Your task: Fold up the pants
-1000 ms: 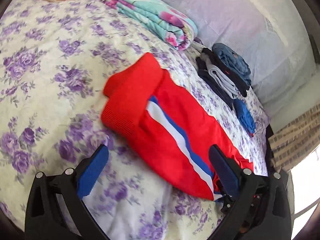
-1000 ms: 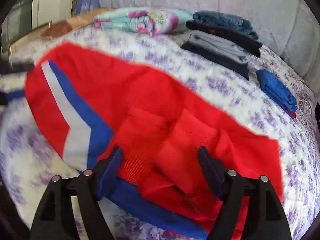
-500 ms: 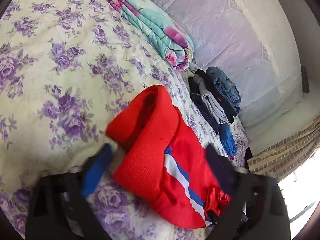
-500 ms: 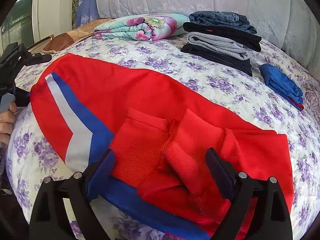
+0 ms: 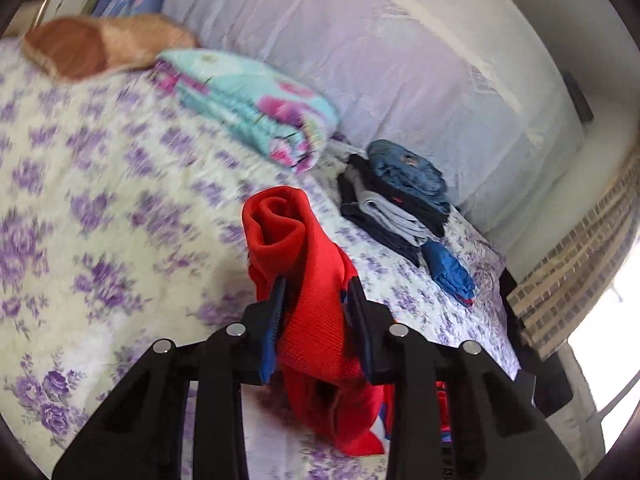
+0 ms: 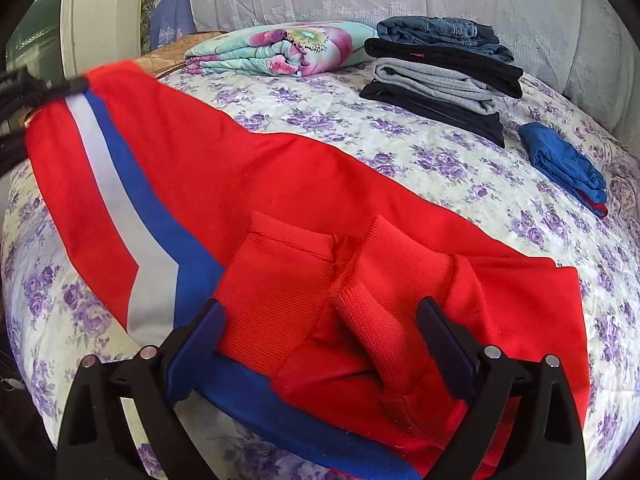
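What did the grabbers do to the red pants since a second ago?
The left gripper came in over one end of the red pants, is closing its jaws on the bunched cloth, and has lifted that end off the bed. The right gripper stayed over the ribbed cuffs, jaws opening wider, gripping nothing. The folded clothes stack didn't move.

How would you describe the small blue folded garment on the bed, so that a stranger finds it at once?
On the purple-flowered bedspread, find the stack of folded dark and grey clothes near the pale headboard. The small bright blue folded garment lies alone just right of that stack, flat on the bedspread, with a thin red edge showing underneath.
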`<action>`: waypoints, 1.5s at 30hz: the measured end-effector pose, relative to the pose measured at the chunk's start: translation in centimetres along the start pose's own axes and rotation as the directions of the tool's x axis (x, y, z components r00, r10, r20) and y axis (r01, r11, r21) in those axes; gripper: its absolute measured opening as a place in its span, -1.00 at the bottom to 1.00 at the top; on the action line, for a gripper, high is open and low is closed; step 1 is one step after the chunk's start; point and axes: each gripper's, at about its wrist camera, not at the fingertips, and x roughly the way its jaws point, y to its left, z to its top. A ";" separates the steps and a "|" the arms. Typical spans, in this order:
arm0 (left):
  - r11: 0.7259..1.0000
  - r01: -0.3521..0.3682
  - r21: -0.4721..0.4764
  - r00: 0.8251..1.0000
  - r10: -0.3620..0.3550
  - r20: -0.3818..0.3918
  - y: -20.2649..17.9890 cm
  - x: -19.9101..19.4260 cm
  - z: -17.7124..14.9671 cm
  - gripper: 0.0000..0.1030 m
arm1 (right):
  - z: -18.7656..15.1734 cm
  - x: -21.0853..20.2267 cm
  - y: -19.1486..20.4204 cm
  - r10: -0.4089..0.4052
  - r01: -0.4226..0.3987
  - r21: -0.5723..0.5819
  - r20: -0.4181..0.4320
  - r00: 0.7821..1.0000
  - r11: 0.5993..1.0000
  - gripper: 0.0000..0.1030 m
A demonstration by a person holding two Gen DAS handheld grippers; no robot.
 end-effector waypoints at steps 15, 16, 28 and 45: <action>0.984 -0.134 0.115 0.990 0.138 -0.028 -2.8 -1.4 -4.2 0.59 | -3.2 -4.8 -7.9 0.032 -0.063 0.271 0.115 0.993 0.960 0.93; 0.984 -0.152 0.088 0.988 0.153 -0.006 -2.0 -2.1 -4.1 0.60 | -3.1 -4.5 -7.6 0.034 -0.062 0.263 0.111 0.993 0.963 0.93; 0.987 0.015 -0.161 0.979 -0.047 -0.197 4.0 -3.4 -4.1 0.42 | -3.3 -3.6 -6.7 0.036 -0.055 0.243 0.081 0.996 0.969 0.93; 0.970 -0.242 -0.038 0.945 0.227 -0.234 7.9 3.4 -1.0 0.53 | -3.4 -3.3 -6.6 0.055 -0.071 0.224 0.077 0.996 0.972 0.93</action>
